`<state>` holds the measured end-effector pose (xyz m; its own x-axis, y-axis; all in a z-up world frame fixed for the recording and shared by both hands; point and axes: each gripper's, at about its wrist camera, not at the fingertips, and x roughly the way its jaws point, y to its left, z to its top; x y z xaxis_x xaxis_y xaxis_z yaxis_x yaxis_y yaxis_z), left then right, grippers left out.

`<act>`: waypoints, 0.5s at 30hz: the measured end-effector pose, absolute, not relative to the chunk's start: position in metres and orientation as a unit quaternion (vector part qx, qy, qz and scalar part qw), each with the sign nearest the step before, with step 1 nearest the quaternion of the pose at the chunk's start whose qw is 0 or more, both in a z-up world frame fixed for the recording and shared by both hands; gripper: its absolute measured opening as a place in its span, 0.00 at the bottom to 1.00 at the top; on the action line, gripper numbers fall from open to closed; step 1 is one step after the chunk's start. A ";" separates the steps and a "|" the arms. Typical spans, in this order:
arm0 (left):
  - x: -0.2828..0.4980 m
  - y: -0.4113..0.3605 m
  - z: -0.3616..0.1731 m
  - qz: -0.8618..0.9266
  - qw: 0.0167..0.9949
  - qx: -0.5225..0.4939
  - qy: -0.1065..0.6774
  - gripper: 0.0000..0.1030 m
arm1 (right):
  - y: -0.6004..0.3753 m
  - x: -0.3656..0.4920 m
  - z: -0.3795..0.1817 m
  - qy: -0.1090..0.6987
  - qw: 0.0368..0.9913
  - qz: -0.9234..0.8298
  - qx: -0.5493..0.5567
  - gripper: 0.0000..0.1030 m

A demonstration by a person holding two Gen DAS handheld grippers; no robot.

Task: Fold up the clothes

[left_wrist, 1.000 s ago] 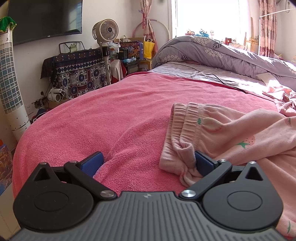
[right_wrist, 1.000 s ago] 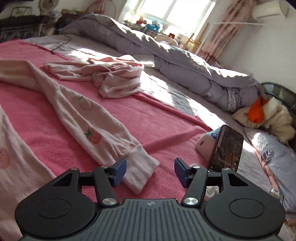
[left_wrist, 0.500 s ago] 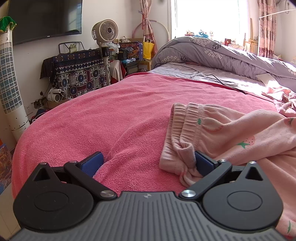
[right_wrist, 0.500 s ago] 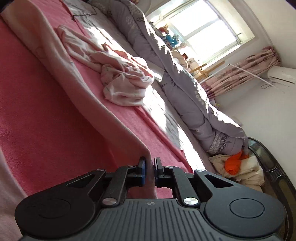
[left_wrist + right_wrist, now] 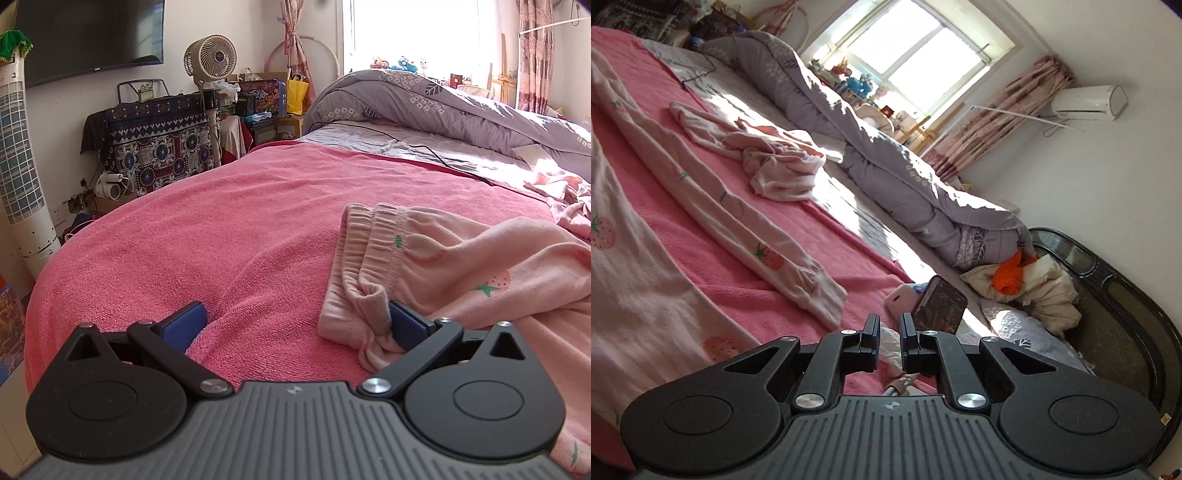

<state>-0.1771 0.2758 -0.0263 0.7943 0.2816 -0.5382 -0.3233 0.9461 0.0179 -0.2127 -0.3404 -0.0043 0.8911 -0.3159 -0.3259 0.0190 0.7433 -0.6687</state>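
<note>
Pale pink strawberry-print trousers (image 5: pixel 461 266) lie on the pink towel blanket (image 5: pixel 221 229). Their gathered waistband (image 5: pixel 369 236) faces my left gripper (image 5: pixel 295 323), which rests on the blanket and is open wide. Its right pad (image 5: pixel 406 325) touches the waistband's near corner. In the right wrist view one trouser leg runs diagonally and ends in a cuff (image 5: pixel 816 291) lying loose on the blanket (image 5: pixel 701 251). My right gripper (image 5: pixel 888 321) hovers just right of that cuff and is shut, with nothing between its pads.
A crumpled pink garment (image 5: pixel 775 166) lies further up the bed beside a rolled grey quilt (image 5: pixel 886 147). A phone (image 5: pixel 940 306) stands propped near the bed edge, with cream and orange clothes (image 5: pixel 1027 280) beyond. A fan (image 5: pixel 210 59) and a patterned cabinet (image 5: pixel 159 147) stand off the bed's left.
My right gripper closed from open, swung and rolled. Half a second ago its jaws met at the trouser leg's end; now the cuff lies free to their left. The left gripper stayed put.
</note>
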 end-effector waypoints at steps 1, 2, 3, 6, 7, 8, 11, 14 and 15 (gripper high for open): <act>-0.177 0.275 -0.026 0.160 0.946 -0.038 0.278 1.00 | -0.332 -0.206 -0.008 0.215 0.905 -0.075 -0.358 0.15; -0.177 0.275 -0.026 0.161 0.946 -0.039 0.278 1.00 | -0.319 -0.199 -0.014 0.216 0.899 -0.052 -0.377 0.25; -0.177 0.275 -0.026 0.161 0.946 -0.039 0.278 1.00 | -0.308 -0.192 -0.019 0.216 0.892 -0.035 -0.397 0.30; -0.177 0.275 -0.026 0.161 0.947 -0.040 0.277 1.00 | -0.281 -0.168 -0.037 0.219 0.863 0.013 -0.456 0.43; -0.178 0.276 -0.027 0.160 0.947 -0.040 0.276 1.00 | -0.272 -0.159 -0.044 0.225 0.850 0.030 -0.475 0.43; -0.178 0.276 -0.027 0.160 0.947 -0.040 0.275 1.00 | -0.264 -0.151 -0.050 0.230 0.840 0.045 -0.490 0.43; -0.179 0.277 -0.028 0.158 0.948 -0.040 0.273 1.00 | -0.253 -0.125 -0.063 0.248 0.825 0.072 -0.503 0.35; -0.180 0.277 -0.029 0.158 0.949 -0.039 0.270 1.00 | -0.254 -0.102 -0.070 0.257 0.823 0.062 -0.503 0.28; -0.180 0.276 -0.029 0.159 0.949 -0.039 0.269 1.00 | -0.255 -0.095 -0.072 0.260 0.823 0.059 -0.502 0.28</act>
